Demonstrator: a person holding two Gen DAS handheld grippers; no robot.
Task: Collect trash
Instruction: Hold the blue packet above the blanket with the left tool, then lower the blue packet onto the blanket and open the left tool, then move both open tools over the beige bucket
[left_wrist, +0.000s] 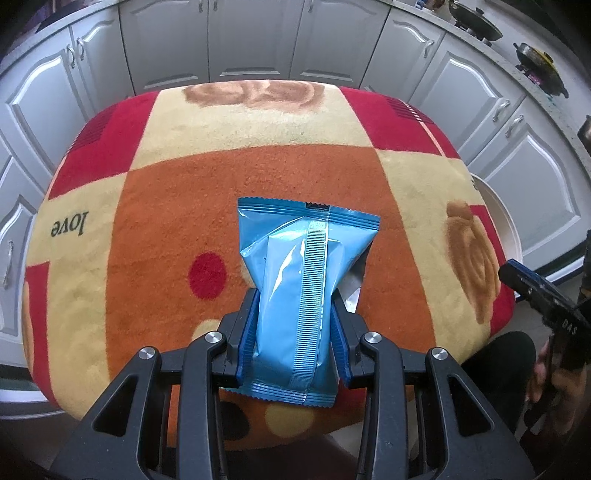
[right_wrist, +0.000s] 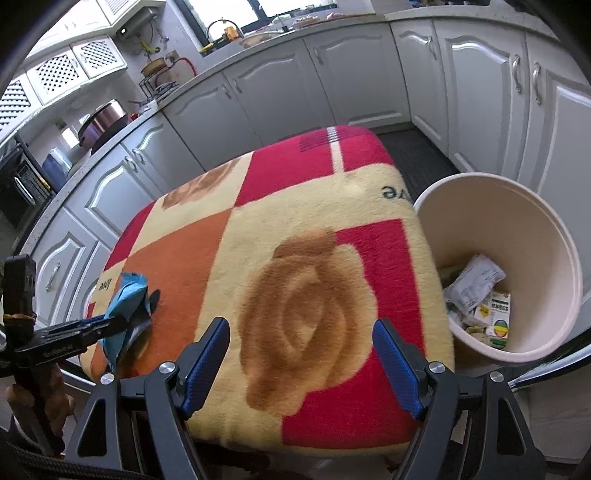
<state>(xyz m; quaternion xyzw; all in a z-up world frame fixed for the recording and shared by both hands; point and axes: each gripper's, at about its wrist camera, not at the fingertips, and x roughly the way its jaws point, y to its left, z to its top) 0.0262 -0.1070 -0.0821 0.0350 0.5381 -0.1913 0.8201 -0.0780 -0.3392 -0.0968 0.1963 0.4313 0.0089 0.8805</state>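
1. Holding the blue wrapper (left_wrist: 295, 295) by its middle above the patterned blanket (left_wrist: 166, 206), the left gripper (left_wrist: 293, 325) pinches slick, crumpling foil, which could slide out on the way over.
2. The bin (right_wrist: 546, 229) stands off the blanket's far side; a release made too soon would drop the wrapper short.
3. The right gripper (right_wrist: 301, 365) hangs wide and empty between them, where it may block the path.
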